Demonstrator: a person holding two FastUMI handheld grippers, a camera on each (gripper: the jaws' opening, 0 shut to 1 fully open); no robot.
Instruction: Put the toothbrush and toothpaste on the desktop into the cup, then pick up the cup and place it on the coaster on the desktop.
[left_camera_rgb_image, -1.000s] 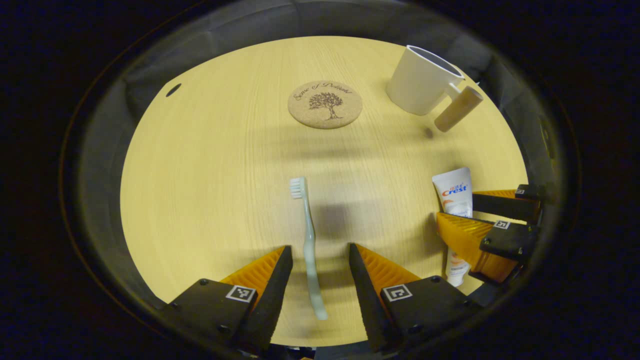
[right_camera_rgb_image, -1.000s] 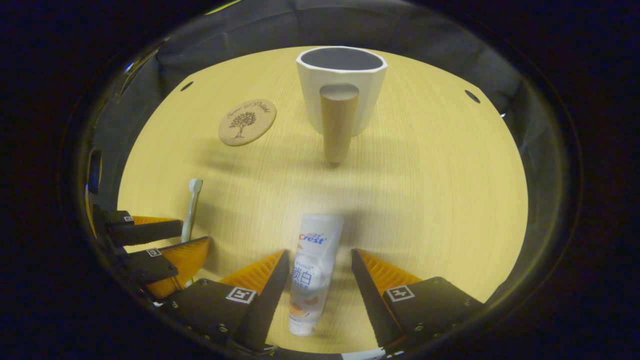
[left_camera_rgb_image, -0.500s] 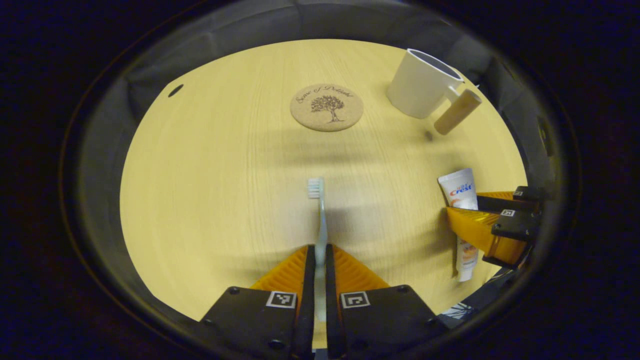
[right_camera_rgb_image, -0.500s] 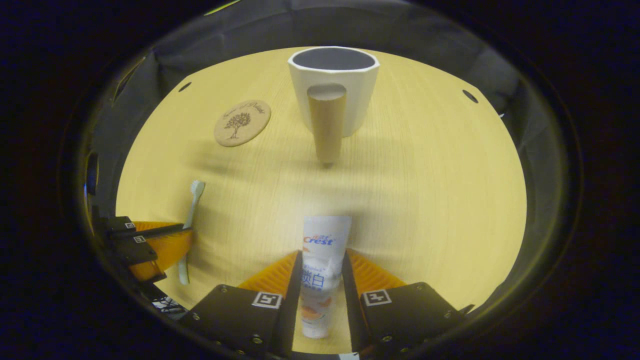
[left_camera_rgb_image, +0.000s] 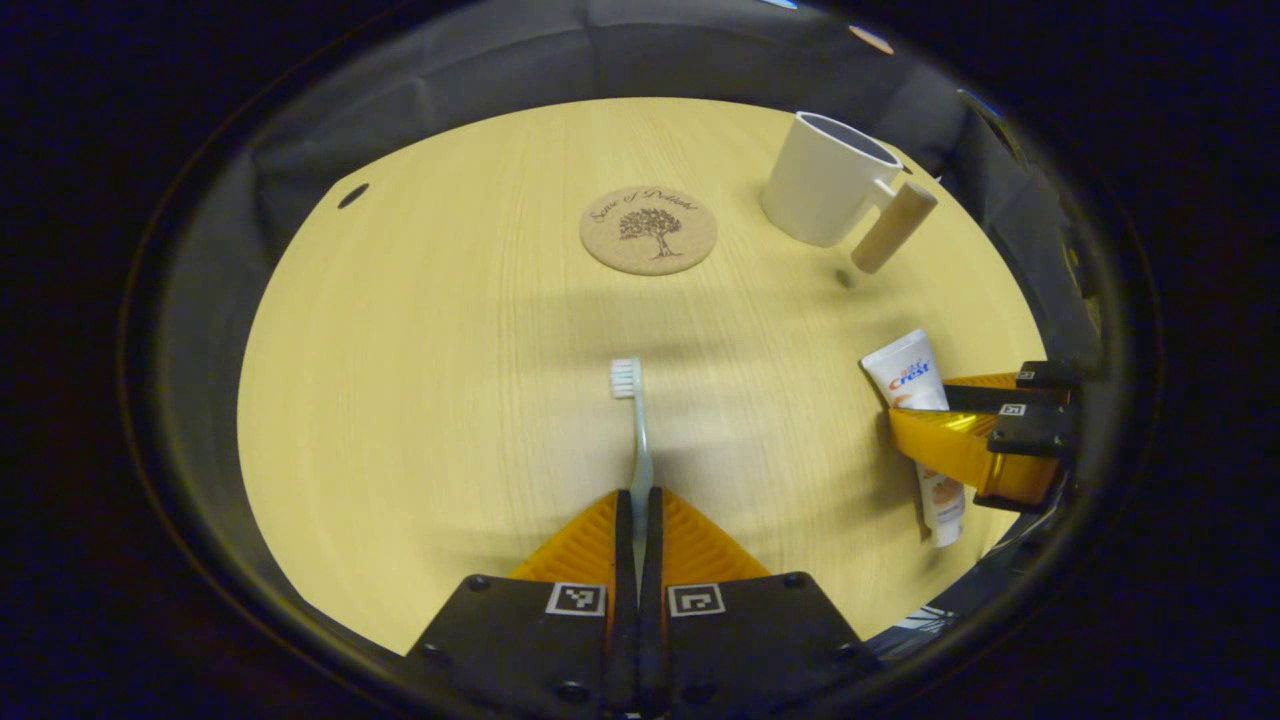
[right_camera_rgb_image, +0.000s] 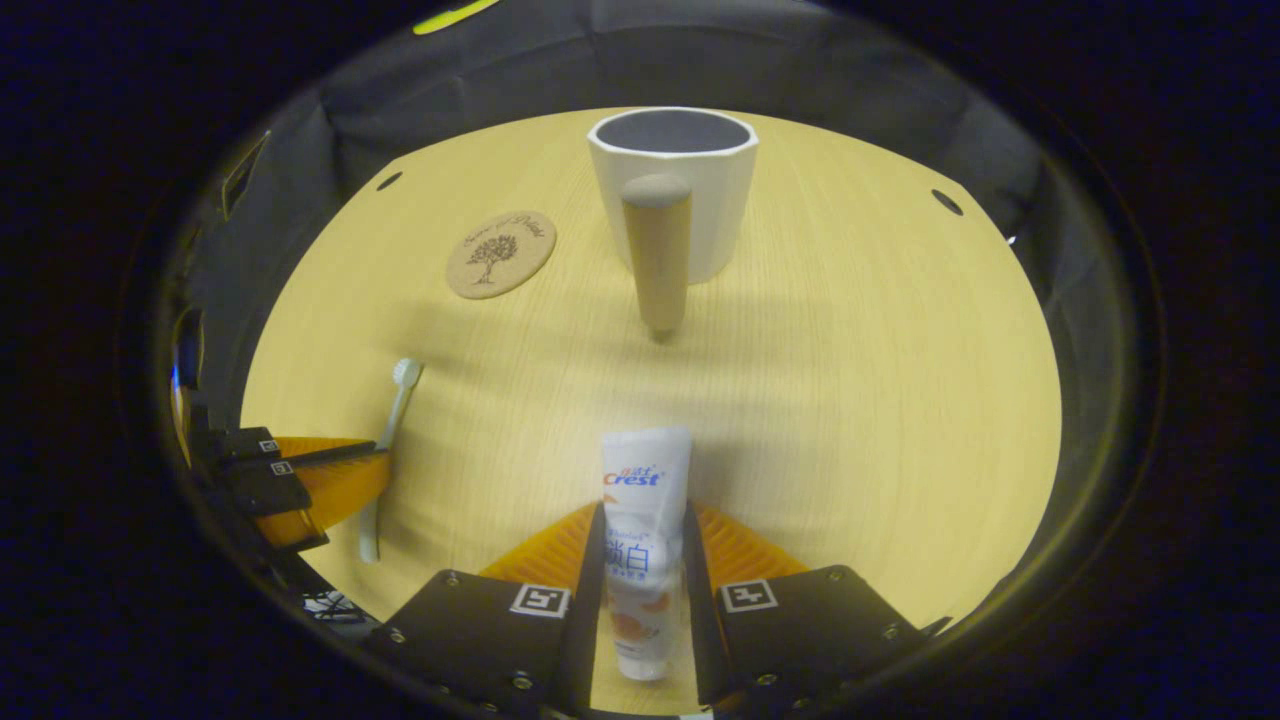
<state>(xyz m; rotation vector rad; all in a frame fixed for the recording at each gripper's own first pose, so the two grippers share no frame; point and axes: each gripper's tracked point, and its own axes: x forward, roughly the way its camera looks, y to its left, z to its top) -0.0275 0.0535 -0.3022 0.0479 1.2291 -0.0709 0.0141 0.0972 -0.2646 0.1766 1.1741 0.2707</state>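
My left gripper (left_camera_rgb_image: 638, 500) is shut on the handle of the pale toothbrush (left_camera_rgb_image: 635, 425), whose bristle head points away from me above the desktop. My right gripper (right_camera_rgb_image: 642, 515) is shut on the white toothpaste tube (right_camera_rgb_image: 643, 500), crimped end forward. In the left gripper view that tube (left_camera_rgb_image: 905, 372) shows at the right between the right gripper's orange fingers (left_camera_rgb_image: 960, 450). The white cup (right_camera_rgb_image: 672, 190) with a wooden handle (right_camera_rgb_image: 656, 255) stands upright straight ahead of my right gripper, open and empty-looking. The round cork coaster (left_camera_rgb_image: 648, 229) lies ahead of my left gripper, left of the cup (left_camera_rgb_image: 825, 180).
The round light-wood desktop (left_camera_rgb_image: 420, 380) is ringed by dark cloth walls. Small dark holes (right_camera_rgb_image: 946, 202) sit near its far edge. In the right gripper view the left gripper (right_camera_rgb_image: 300, 470) holds the toothbrush (right_camera_rgb_image: 395, 400) at the lower left.
Both grippers went from open around their items to shut on them. Since then both have lifted slightly, and the tabletop looks a little farther away.
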